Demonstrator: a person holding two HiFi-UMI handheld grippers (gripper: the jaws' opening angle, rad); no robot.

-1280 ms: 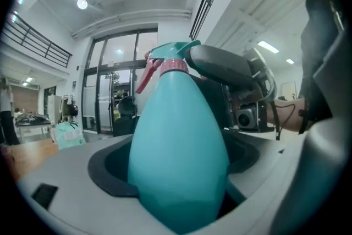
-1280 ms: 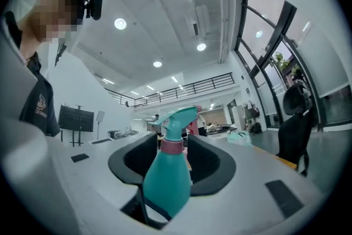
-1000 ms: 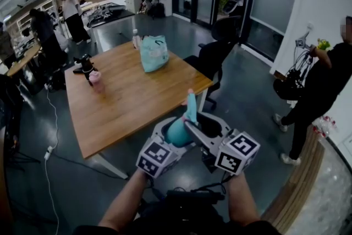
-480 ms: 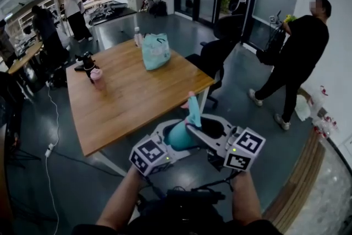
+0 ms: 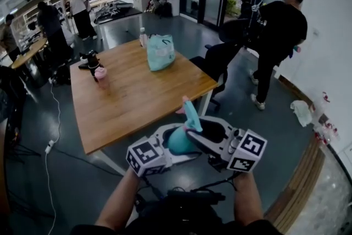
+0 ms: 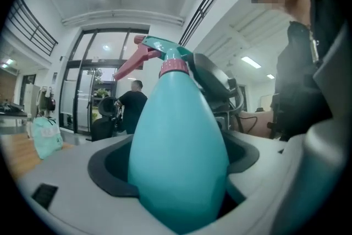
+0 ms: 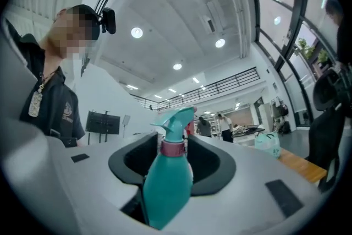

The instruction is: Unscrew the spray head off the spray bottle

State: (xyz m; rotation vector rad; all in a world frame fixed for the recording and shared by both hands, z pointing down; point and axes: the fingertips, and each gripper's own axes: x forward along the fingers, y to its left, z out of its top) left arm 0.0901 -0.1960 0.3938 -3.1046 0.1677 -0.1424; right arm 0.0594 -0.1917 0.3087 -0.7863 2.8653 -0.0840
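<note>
1. Left gripper (image 6: 176, 140) is clamped on the fat lower body of the teal spray bottle (image 5: 179, 140), with the jaws snug against both sides.
2. Right gripper (image 7: 170, 143) has its jaws closed on the same bottle, coming in from the other side.
3. The bottle's up in the air between the two, tilted, just off the near edge of the wooden table (image 5: 132, 96).
4. The spray head (image 6: 165, 55) is on the neck above the pink collar (image 7: 173, 147), and the pink trigger (image 6: 132, 63) points away.
</note>
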